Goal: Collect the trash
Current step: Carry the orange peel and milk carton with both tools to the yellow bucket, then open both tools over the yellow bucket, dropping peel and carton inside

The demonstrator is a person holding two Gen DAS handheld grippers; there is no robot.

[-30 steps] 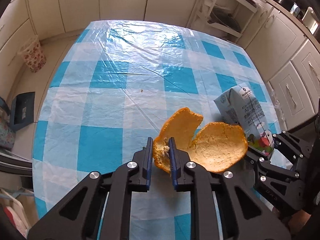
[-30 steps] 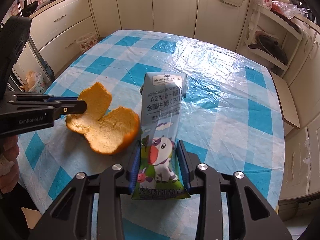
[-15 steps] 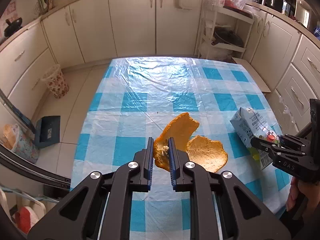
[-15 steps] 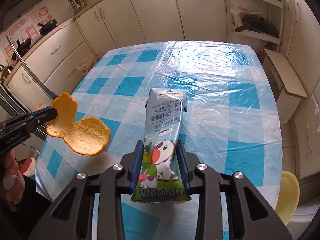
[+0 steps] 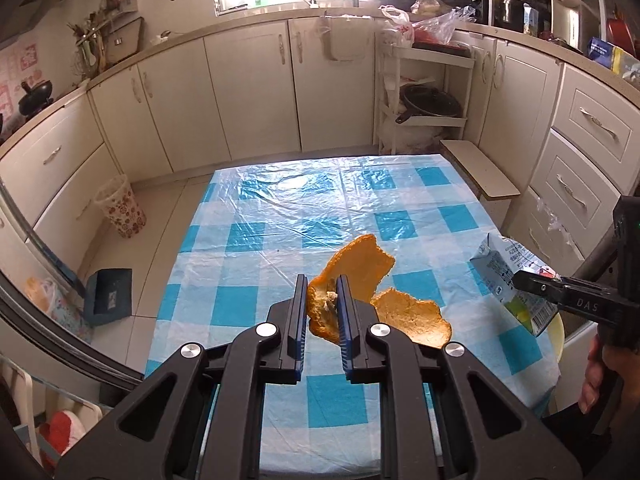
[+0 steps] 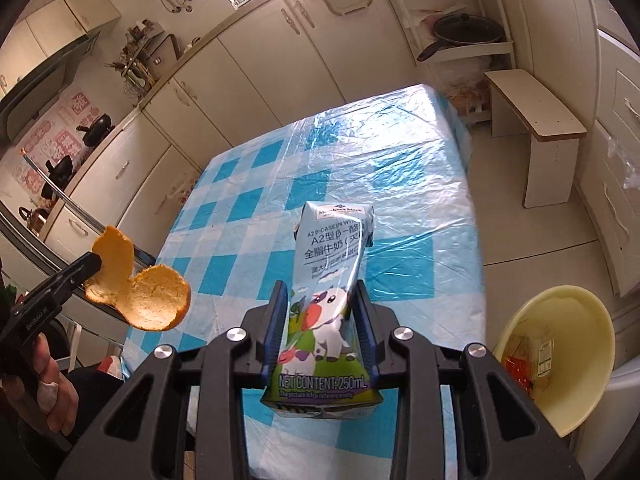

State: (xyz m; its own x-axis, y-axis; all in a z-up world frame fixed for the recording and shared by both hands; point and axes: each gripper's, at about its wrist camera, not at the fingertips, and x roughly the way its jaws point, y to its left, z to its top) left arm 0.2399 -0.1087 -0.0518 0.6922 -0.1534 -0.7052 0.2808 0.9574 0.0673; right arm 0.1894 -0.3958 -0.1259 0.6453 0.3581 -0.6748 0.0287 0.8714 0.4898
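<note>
- The left gripper [image 5: 322, 300] clamps an orange peel [image 5: 360, 268] between its blue-padded fingers [image 5: 298, 312], the peel hanging in the air above the near end of the table [image 5: 256, 240]; one curled lobe rises past the fingertips, a second flat lobe droops to the right.
- The right gripper [image 6: 320, 308] squeezes a 250 mL milk carton [image 6: 332, 264] by its lower half, cow picture facing the camera, the carton clear of the tabletop and pointing away along the fingers.
- A hand [image 6: 48, 384] grips the left tool's handle at the lower left of the right wrist view.
- A pale yellow bin [image 6: 560, 320] sits just off the table's near right corner, wrappers lying inside it.
- The blue-and-white checked cloth under clear plastic covers the table.
- A patterned wastebasket [image 5: 120, 212] stands on the floor by the cabinets, well apart from the table's far left corner.
</note>
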